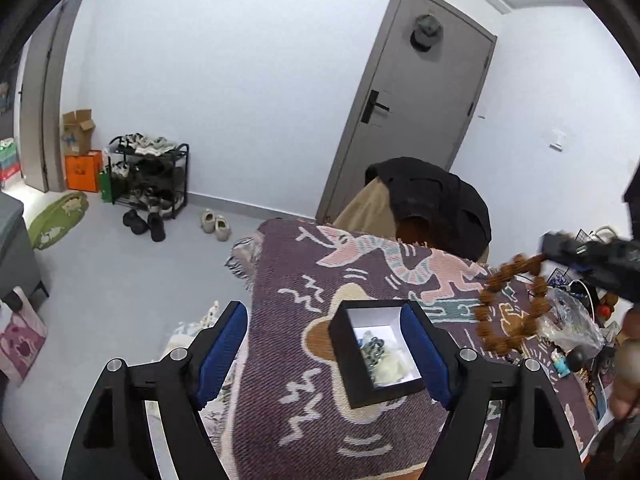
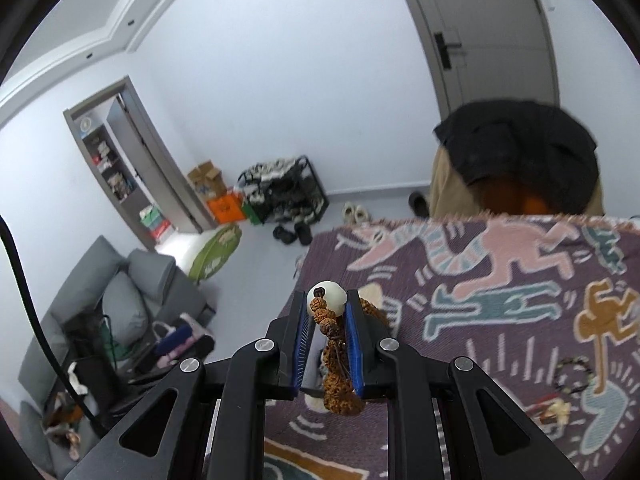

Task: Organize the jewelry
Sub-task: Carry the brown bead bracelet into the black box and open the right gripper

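Note:
A black open jewelry box with a white lining sits on the patterned purple blanket. It holds a dark beaded piece and a pale piece. My left gripper is open, its right blue pad beside the box's right wall. My right gripper is shut on a brown bead bracelet with a large white bead. In the left wrist view the bracelet hangs from the right gripper above the blanket, right of the box.
A dark bead bracelet and small pale trinkets lie on the blanket at the right. A clear bag and clutter sit at the blanket's right edge. A chair with a black jacket stands behind the table.

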